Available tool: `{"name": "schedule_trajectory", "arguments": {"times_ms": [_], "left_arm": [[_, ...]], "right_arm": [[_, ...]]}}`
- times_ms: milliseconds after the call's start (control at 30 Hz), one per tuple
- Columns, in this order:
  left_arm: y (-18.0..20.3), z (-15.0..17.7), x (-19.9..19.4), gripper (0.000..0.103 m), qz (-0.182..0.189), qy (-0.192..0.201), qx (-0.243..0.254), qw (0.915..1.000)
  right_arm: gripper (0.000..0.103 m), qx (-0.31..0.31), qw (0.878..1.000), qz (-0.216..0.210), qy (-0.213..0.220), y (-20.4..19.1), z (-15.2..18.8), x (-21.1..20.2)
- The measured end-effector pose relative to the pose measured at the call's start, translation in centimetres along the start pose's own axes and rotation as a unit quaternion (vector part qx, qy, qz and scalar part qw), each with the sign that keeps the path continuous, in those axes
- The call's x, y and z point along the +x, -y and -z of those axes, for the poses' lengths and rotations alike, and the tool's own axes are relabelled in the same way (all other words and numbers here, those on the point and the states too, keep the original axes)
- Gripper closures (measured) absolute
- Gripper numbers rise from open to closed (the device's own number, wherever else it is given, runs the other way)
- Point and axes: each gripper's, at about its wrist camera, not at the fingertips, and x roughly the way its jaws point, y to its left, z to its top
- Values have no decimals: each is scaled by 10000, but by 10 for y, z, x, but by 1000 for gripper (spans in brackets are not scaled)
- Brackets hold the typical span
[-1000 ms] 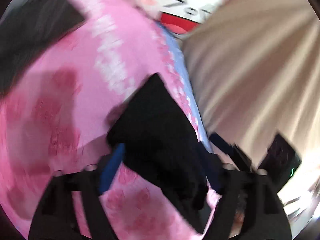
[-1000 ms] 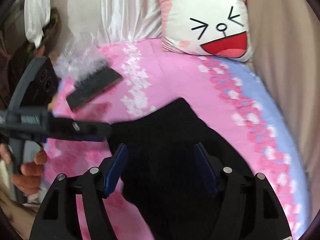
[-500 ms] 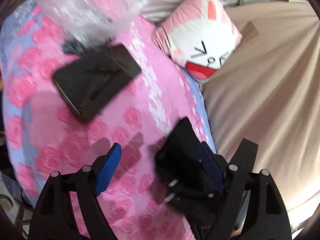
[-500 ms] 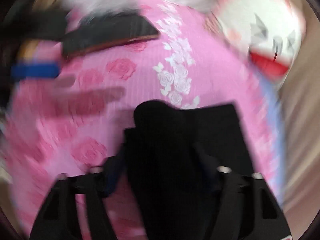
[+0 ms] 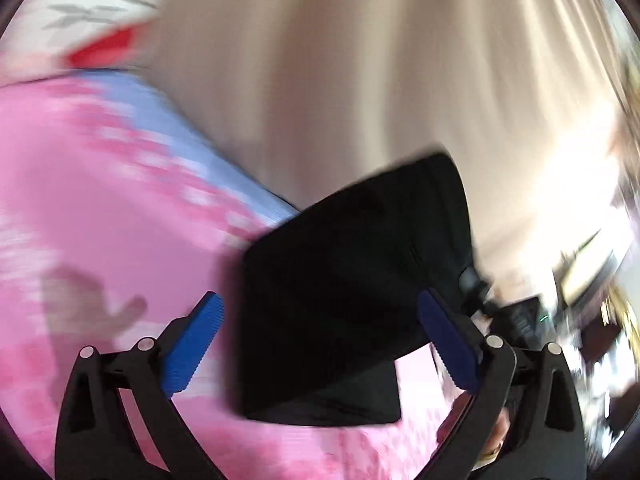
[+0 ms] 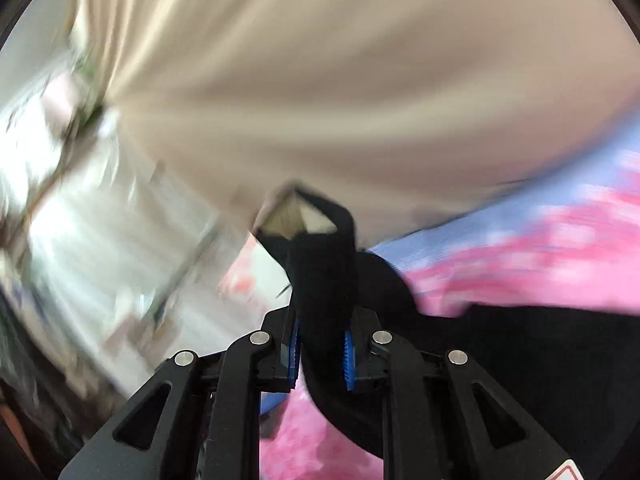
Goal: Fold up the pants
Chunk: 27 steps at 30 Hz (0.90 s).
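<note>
The black pants (image 5: 344,292) lie on the pink flowered bedsheet (image 5: 100,208), with one end lifted off the bed toward the beige curtain. My left gripper (image 5: 320,340) is open, its blue pads either side of the pants and above them. My right gripper (image 6: 320,354) is shut on a bunched edge of the black pants (image 6: 324,280), which rises between its blue pads; the rest of the cloth trails to the lower right. Both views are motion-blurred.
A beige curtain (image 5: 340,60) hangs along the bed's far side. A white cartoon pillow (image 5: 80,12) with a red mouth lies at the head of the bed. The bed's edge and a bright room (image 6: 100,240) show in the right wrist view.
My right gripper has closed on the pants' edge and swung toward the curtain side, lifting the cloth. My left gripper has turned from the phone and bag toward the pants.
</note>
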Motion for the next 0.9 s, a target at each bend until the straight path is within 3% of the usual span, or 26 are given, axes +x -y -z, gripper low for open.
{"name": "schedule_trajectory", "arguments": {"times_ms": [100, 167, 233, 333, 433, 500, 600, 633, 667, 733, 800, 833, 867, 900], "left_arm": [[27, 26, 77, 7, 34, -711, 254, 9971], [32, 56, 125, 7, 52, -1226, 103, 9924], [34, 85, 157, 7, -238, -1532, 48, 9879], [47, 107, 171, 6, -1009, -1286, 709, 9840], [58, 116, 174, 5, -1377, -1284, 1171, 9751], [59, 120, 176, 5, -1543, -1293, 1316, 9706], [71, 122, 185, 5, -1761, -1435, 1655, 9597], [74, 124, 191, 5, -1918, -1548, 1899, 9504], [78, 127, 195, 5, -2076, -1642, 2128, 9406], [87, 131, 193, 6, -2213, -1732, 2373, 9299], [101, 130, 176, 5, -1854, -1768, 2409, 9361], [106, 132, 170, 5, -1836, -1737, 2511, 9344], [107, 138, 171, 5, -2057, -1746, 2660, 9254], [104, 142, 177, 5, -2192, -1811, 2732, 9190]], "right_arm": [[88, 793, 9905, 1125, 25, 88, 34, -58], [87, 1195, 9813, 1497, -200, 134, 63, -75], [91, 1594, 9829, 905, -193, 160, 80, -82], [78, 1534, 9866, 482, -289, 159, 73, -81], [36, 1211, 9907, 299, -547, 145, 55, -69], [25, 1114, 9915, 192, -646, 136, 47, -62], [28, 1003, 9925, 262, -650, 138, 36, -43], [64, 907, 9923, 483, -695, 140, 37, -41], [88, 763, 9913, 756, -756, 138, 36, -39], [86, 630, 9955, 553, -431, 122, 35, -60], [86, 343, 9975, 601, -113, 107, 33, -86], [84, 248, 9962, 834, -13, 108, 35, -93], [78, 187, 9910, 1325, -23, 117, 38, -94], [63, 291, 9788, 2007, -288, 136, 43, -90]]}}
